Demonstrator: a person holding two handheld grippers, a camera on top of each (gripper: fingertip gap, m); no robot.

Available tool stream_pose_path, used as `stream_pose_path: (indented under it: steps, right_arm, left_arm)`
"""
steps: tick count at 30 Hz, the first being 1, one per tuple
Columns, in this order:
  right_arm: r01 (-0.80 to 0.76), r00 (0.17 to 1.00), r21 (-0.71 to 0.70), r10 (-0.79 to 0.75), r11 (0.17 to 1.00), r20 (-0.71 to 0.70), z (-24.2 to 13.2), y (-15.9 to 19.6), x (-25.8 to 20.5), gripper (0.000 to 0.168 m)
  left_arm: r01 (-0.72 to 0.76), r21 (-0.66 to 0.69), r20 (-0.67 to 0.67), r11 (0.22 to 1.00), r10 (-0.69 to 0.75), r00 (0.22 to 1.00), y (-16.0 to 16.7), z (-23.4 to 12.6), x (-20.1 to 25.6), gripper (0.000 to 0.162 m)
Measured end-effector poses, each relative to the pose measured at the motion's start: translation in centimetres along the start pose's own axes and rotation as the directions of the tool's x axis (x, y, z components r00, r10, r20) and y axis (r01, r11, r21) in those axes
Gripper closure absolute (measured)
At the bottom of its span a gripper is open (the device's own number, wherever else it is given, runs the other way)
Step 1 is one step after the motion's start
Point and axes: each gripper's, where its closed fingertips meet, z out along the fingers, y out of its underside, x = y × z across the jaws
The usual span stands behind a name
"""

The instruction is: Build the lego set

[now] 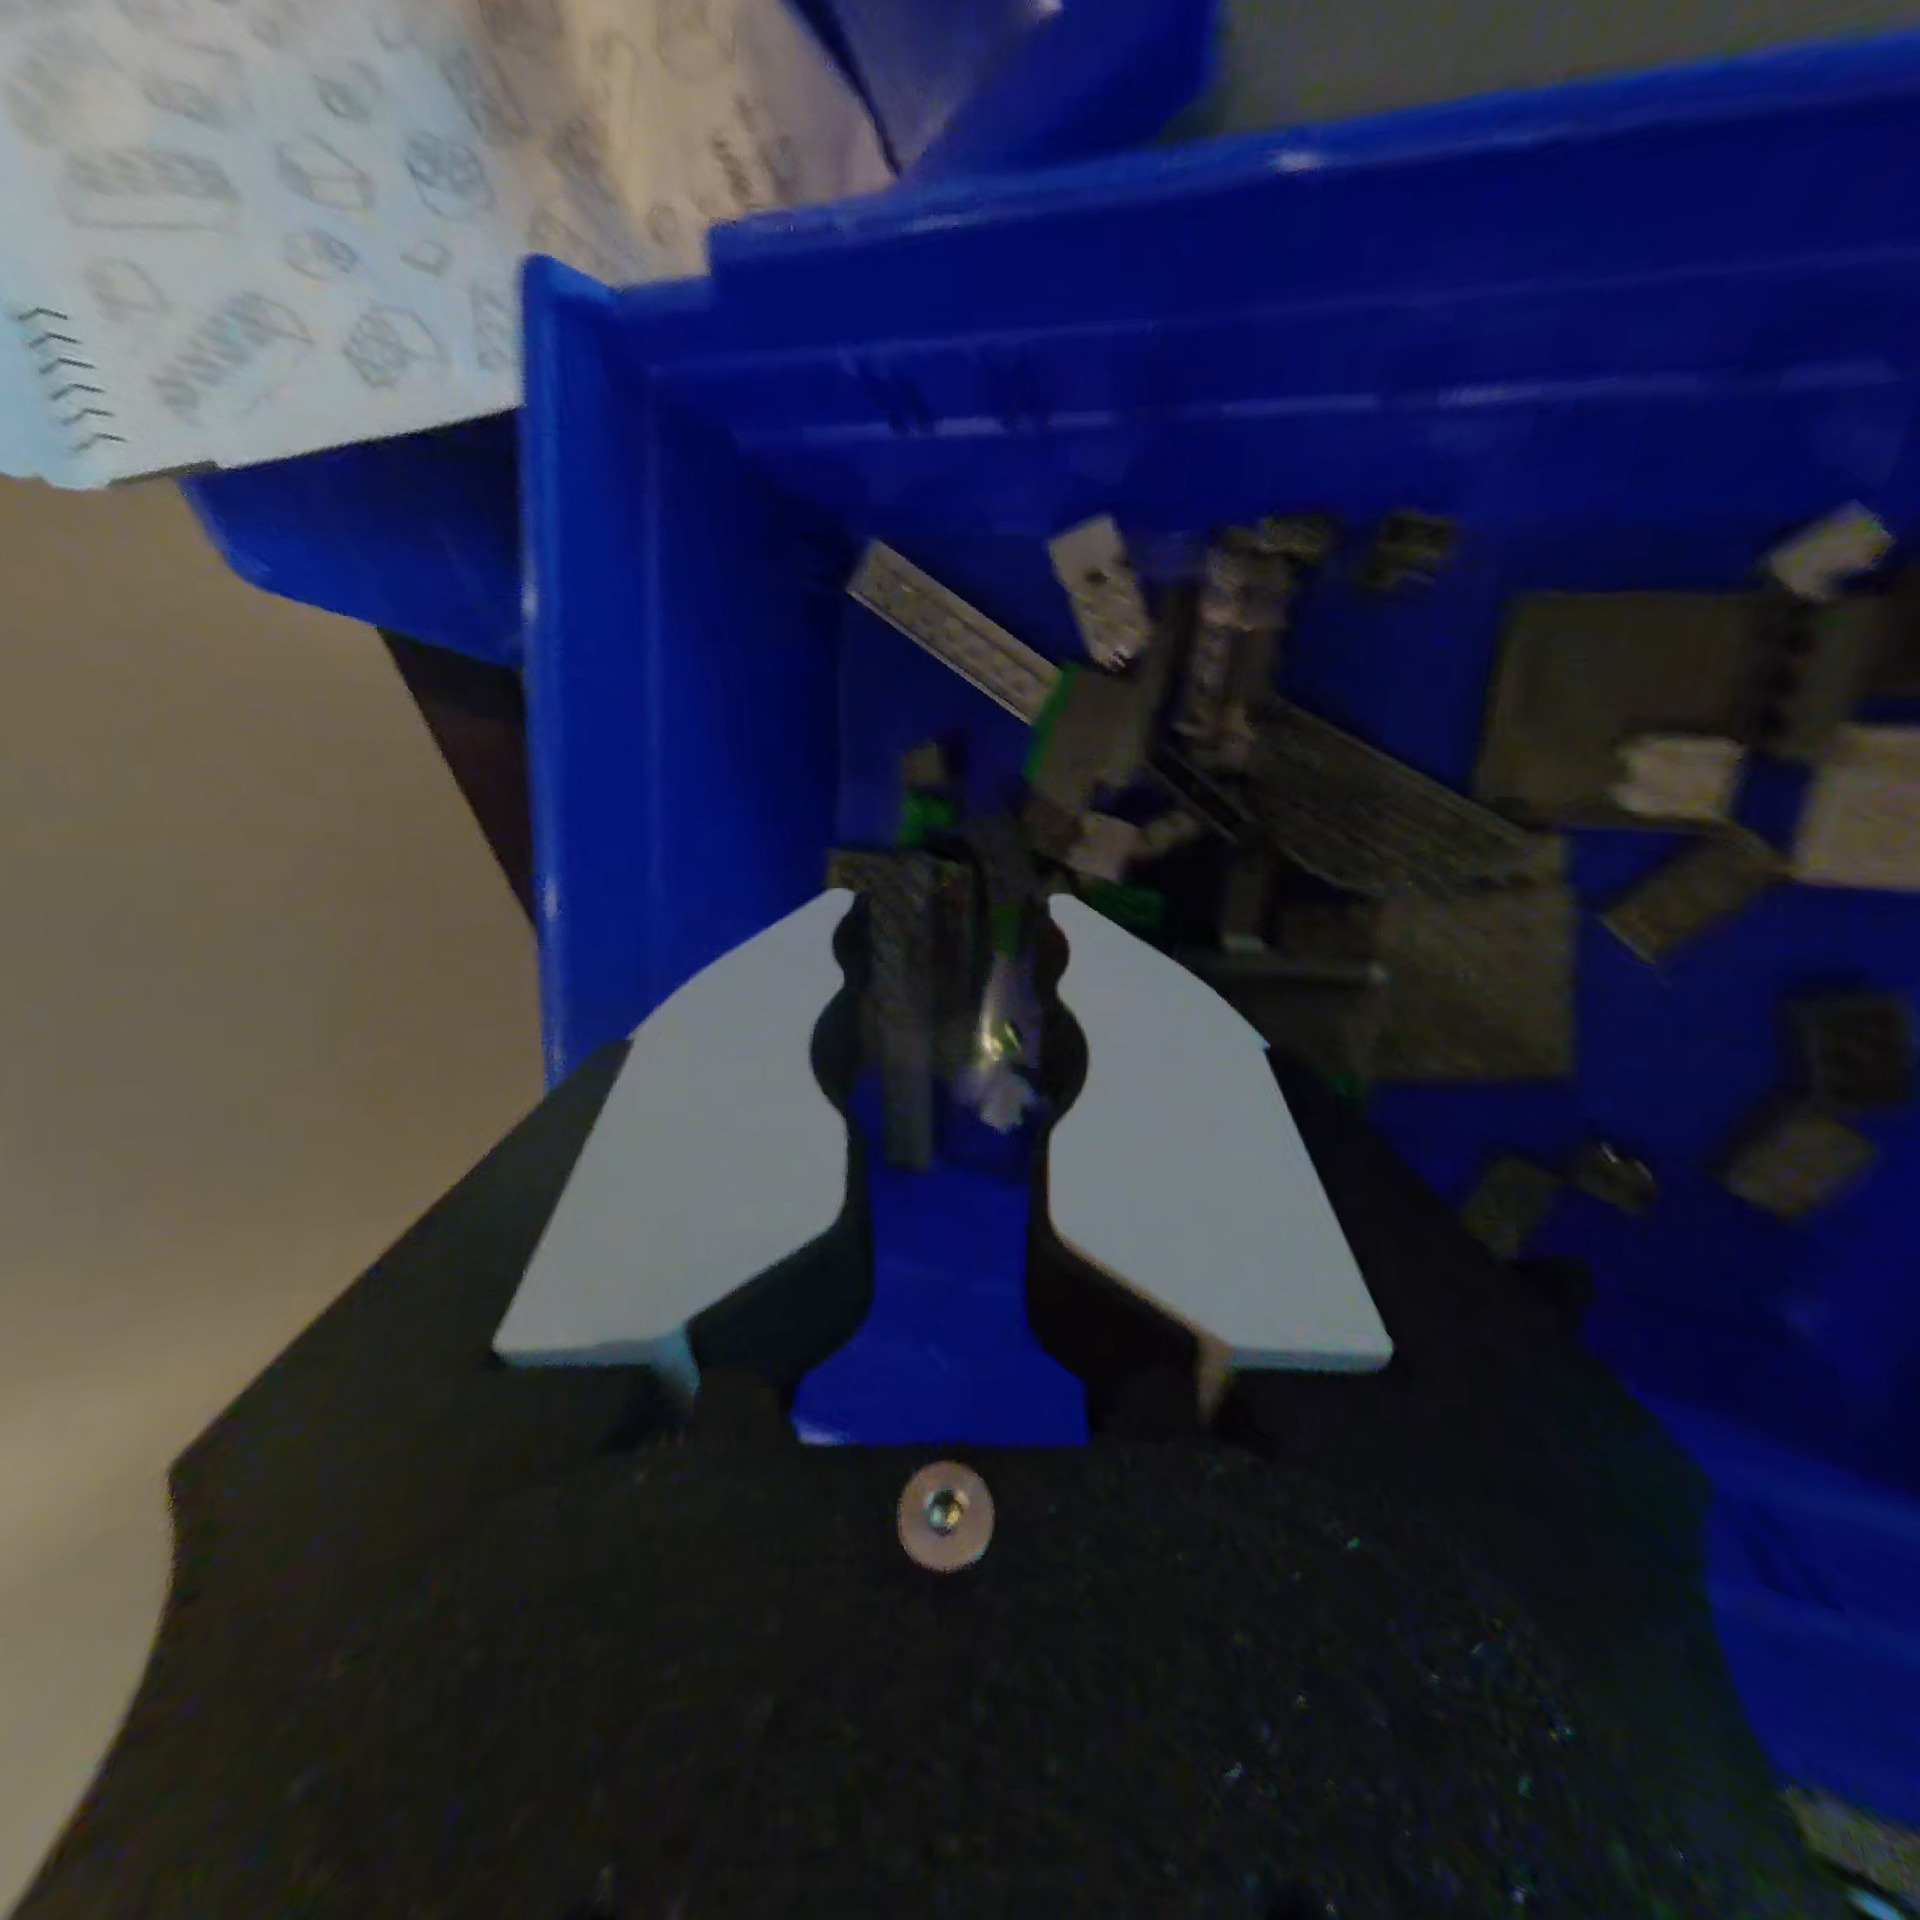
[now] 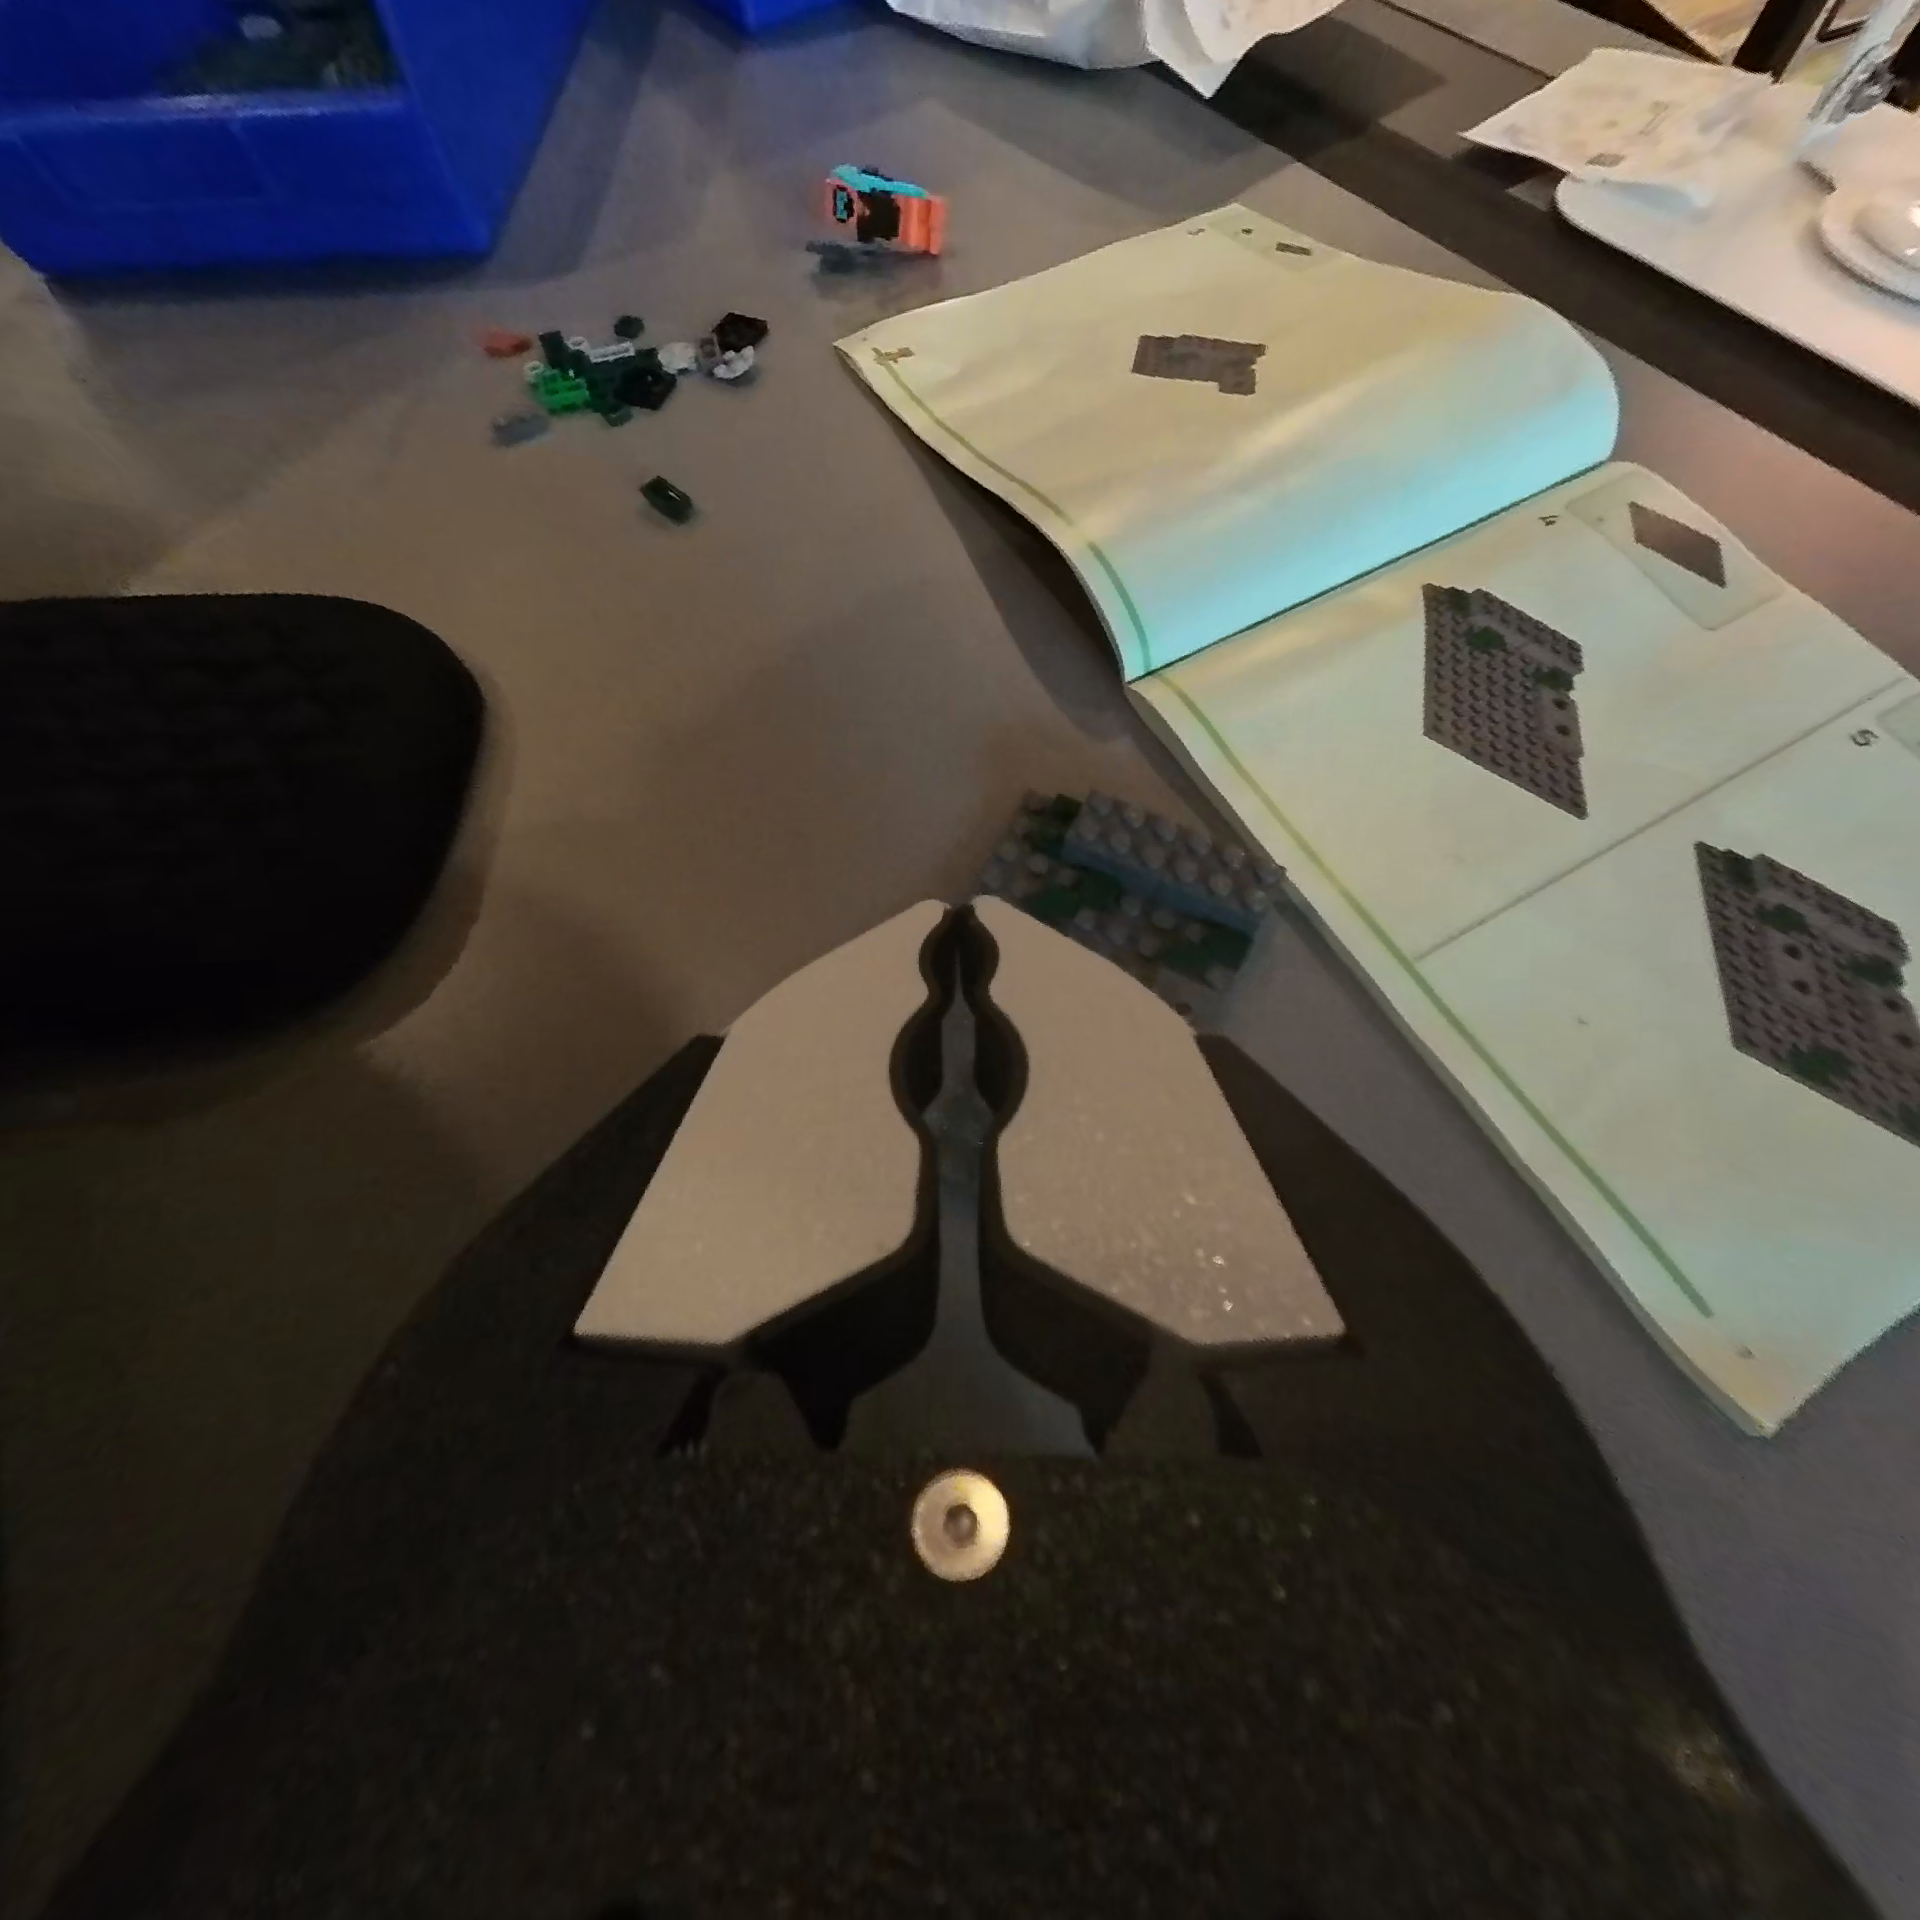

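Observation:
In the left wrist view my left gripper [image 1: 948,914] reaches into a blue bin [image 1: 1039,343] of loose grey, white and green lego pieces [image 1: 1299,790]. Its fingers stand apart. A dark studded plate [image 1: 899,997] and a clear bit [image 1: 1003,1029] lie blurred below the gap, and the pads do not press on them. In the right wrist view my right gripper [image 2: 958,914] is shut with nothing between its tips. It hovers over the table just left of a grey studded baseplate [image 2: 1143,883] with green and blue pieces on it.
An open instruction booklet [image 2: 1455,727] lies right of the baseplate. A small heap of loose pieces [image 2: 613,379] and an orange and teal build [image 2: 883,213] lie farther back. A blue bin [image 2: 260,156] stands at the back left. A black rounded object [image 2: 208,810] is at the left. Some 60 centimeters of space lies between my two pairs of fingers.

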Motion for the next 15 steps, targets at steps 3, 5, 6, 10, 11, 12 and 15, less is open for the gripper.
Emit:
stream_pose_path:
  steps: [3, 5, 6, 10, 11, 12, 15]
  right_arm:
    - [0.008, 1.0, -0.001, -0.008, 1.0, 0.006, 0.1, -0.1, -0.3, 0.168]
    - [0.01, 1.0, 0.0, -0.01, 1.0, 0.013, 0.2, -0.1, -0.5, 0.168]
    - [0.011, 1.0, 0.001, -0.011, 1.0, 0.016, 0.3, -0.1, -0.6, 0.168]
    - [0.024, 1.0, 0.001, -0.024, 1.0, 0.02, 0.3, -0.2, -1.0, 0.168]
    - [0.025, 1.0, 0.003, -0.025, 1.0, 0.019, 0.2, -0.3, -1.0, 0.168]
    - [0.024, 1.0, 0.005, -0.024, 1.0, 0.016, 0.1, -0.3, -1.0, 0.168]
    - [0.014, 1.0, 0.014, -0.014, 1.0, 0.008, -0.1, -0.3, -0.9, 0.168]
  left_arm:
    - [-0.03, -0.061, -0.118, 0.998, 0.022, 0.993, 1.5, -0.7, 2.6, 0.126]
    - [-0.084, -0.113, -0.153, 0.99, 0.067, 0.986, 2.6, -0.4, 3.9, 0.125]
    - [-0.107, -0.145, -0.176, 0.984, 0.081, 0.981, 3.1, -0.2, 4.5, 0.124]
    - [-0.143, -0.203, -0.239, 0.969, 0.092, 0.967, 4.2, 0.8, 5.8, 0.116]
    - [-0.137, -0.214, -0.274, 0.967, 0.076, 0.959, 4.3, 1.1, 6.4, 0.113]
    - [-0.146, -0.236, -0.3, 0.961, 0.071, 0.951, 4.6, 1.5, 6.9, 0.109]
    - [-0.218, -0.307, -0.337, 0.927, 0.108, 0.935, 5.8, 2.8, 8.2, 0.1]
